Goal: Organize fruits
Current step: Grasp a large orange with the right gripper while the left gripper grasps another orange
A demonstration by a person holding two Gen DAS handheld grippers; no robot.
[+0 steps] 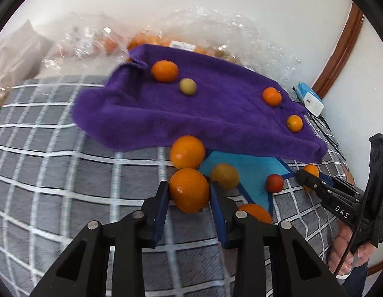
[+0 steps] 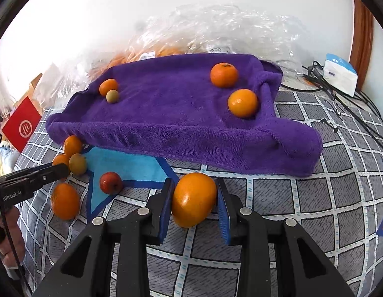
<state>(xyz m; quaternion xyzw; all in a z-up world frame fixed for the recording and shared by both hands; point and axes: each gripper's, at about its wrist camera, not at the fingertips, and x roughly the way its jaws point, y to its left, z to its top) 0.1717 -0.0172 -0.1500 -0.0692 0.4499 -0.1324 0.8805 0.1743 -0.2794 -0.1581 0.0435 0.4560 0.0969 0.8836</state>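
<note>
Purple towel occupies the centre of both views, draped over a raised support that is hidden, forming a shallow tray. On it: four fruits, namely three oranges and one small greenish fruit, the latter touching the upper-left orange in the right wrist view. A blue cloth lies flat below the towel's front edge, on the grey checked bedcover.

Left gripper: fingers clamped on an orange, low centre of its view, just beside a second orange at the towel edge. A yellowish fruit and a small red fruit rest on or beside the blue cloth.

Right gripper: fingers closed against a large orange, lower centre, in front of the towel.

Right wrist view alone shows a red card at far left. Clear plastic bags containing orange fruit lie behind the towel in both views. A white and blue box with black cables sits at upper right.
</note>
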